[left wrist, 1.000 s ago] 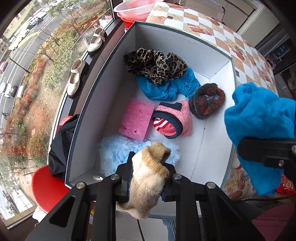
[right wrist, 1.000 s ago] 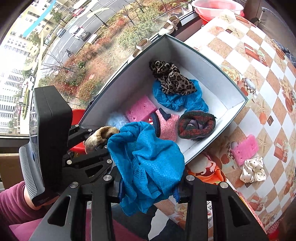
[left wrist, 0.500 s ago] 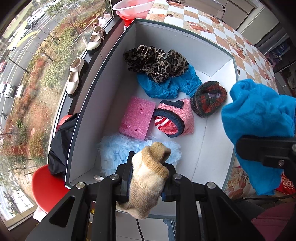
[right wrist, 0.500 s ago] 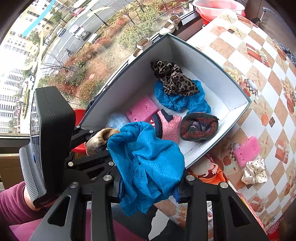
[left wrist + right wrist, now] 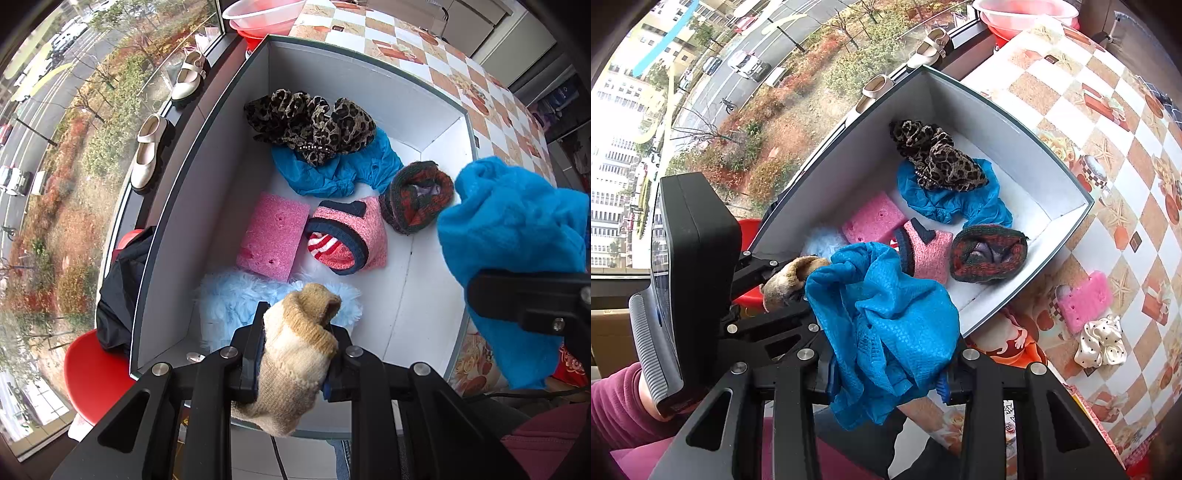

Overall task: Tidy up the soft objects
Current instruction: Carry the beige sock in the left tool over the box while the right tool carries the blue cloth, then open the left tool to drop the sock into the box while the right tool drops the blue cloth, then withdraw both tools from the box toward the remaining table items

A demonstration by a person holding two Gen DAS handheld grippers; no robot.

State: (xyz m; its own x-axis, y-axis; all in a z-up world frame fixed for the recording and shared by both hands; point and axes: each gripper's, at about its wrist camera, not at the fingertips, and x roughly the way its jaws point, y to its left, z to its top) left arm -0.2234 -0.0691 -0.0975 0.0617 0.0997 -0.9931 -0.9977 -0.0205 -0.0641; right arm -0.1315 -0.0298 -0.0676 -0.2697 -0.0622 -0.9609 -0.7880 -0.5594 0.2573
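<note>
My left gripper (image 5: 295, 354) is shut on a beige knitted sock (image 5: 295, 365), held above the near end of the white box (image 5: 229, 129). A bright blue cloth (image 5: 886, 325) is pinched in my right gripper (image 5: 886, 376), which hangs over the box's near right rim. Inside the box lie a leopard scrunchie (image 5: 314, 123), a blue cloth (image 5: 332, 170), a pink sponge (image 5: 271, 236), a pink sock (image 5: 347, 236), a dark red-green knitted piece (image 5: 417, 197) and a pale blue fluffy item (image 5: 229, 299).
On the checked tablecloth (image 5: 1108, 122) right of the box lie a second pink sponge (image 5: 1084, 301) and a white dotted scrunchie (image 5: 1100, 341). A pink basin (image 5: 262, 11) stands beyond the box. Shoes (image 5: 147, 155) sit on the window ledge; a red stool (image 5: 92, 373) is below.
</note>
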